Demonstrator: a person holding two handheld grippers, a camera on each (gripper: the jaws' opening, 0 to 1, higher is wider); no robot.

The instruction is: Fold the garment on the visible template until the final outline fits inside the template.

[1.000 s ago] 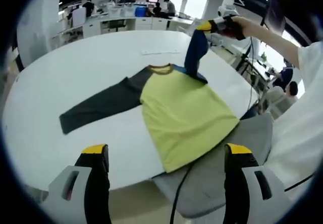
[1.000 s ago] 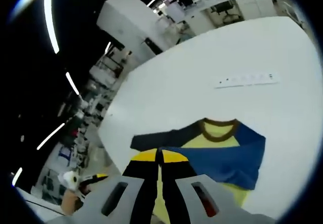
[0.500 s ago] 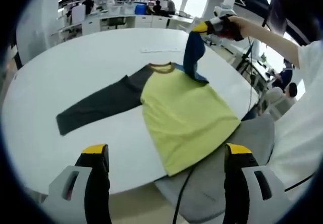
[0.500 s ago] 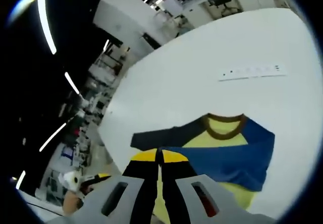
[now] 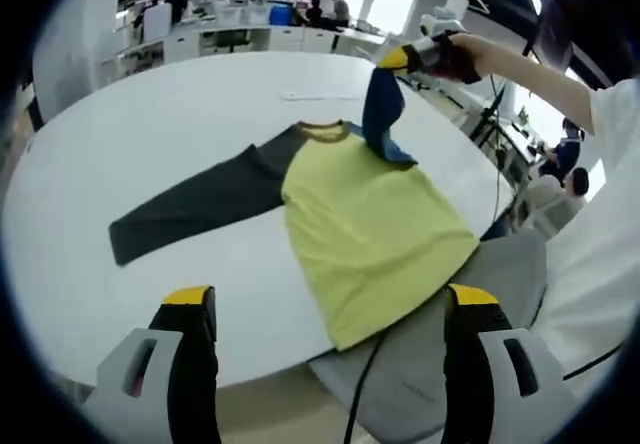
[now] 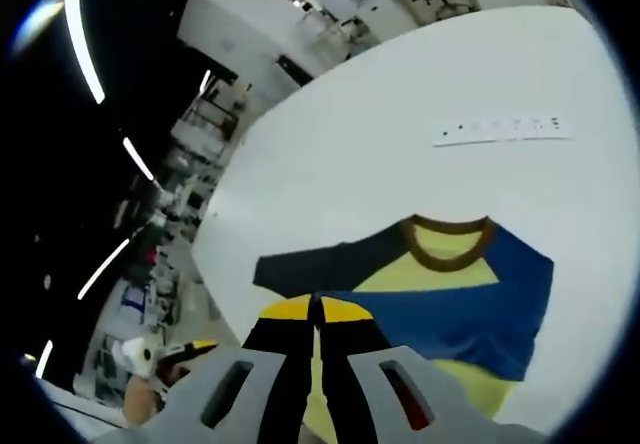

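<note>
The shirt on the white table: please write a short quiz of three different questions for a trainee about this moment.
1. True or false: the right gripper holds the blue sleeve lifted above the shirt.
2. The dark sleeve lies: A) flat on the table; B) folded over the chest; C) hanging off the edge.
3. Fill in: the left gripper is ____.

Key: 1 true; 2 A; 3 open.

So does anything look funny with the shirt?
Yes. The shirt lies crooked on the white table, its hem hanging over the edge. The right hand-held gripper holds its blue sleeve up in the air.
</note>
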